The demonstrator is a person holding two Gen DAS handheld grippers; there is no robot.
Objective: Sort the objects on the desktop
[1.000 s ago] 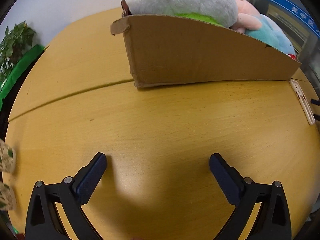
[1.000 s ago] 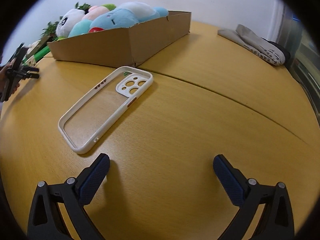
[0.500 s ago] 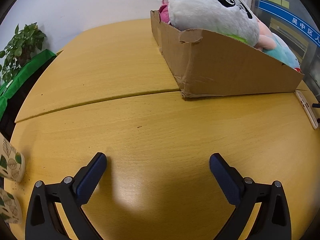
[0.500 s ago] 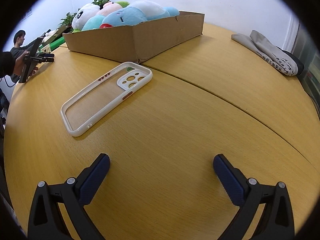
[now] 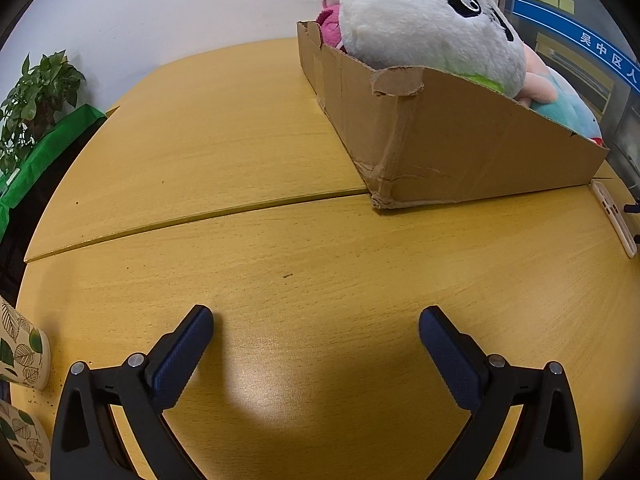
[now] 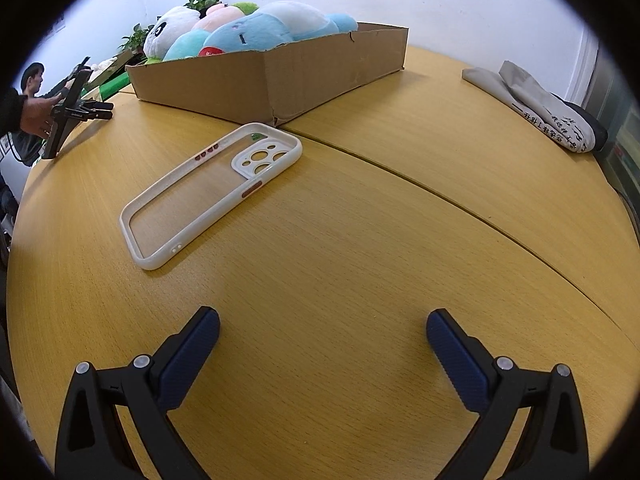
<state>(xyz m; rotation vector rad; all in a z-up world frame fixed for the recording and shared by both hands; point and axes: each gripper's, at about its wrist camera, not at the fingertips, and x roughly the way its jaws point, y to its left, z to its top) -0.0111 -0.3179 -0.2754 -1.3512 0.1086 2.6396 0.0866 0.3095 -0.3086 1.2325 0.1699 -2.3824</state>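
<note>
On the counter (image 6: 360, 240) ahead of my right hand-held gripper (image 6: 323, 330) lies the white phone case (image 6: 208, 196), flat, camera cutout toward the cardboard box (image 6: 280, 76), its far corner just beside the box's near corner. My right hand-held gripper is spread wide and empty, hovering short of the case and to its right. My left hand-held gripper (image 5: 316, 330) is likewise released, holding nothing, facing bare counter with the box's torn corner ahead to the right.

I judge I am between picks, lining up on the case. Next I would need to swing the right gripper left and forward, drop low, and pinch across the case's thin rim, since it lies flush.

Counting: one phone case; one box; in it a panda plush (image 5: 428, 24), a pink one, a blue one, perhaps more hidden; two leaf-print paper cups (image 5: 20, 356) at my left; one pile of folded grey cloth (image 6: 540, 112) far right.
</note>
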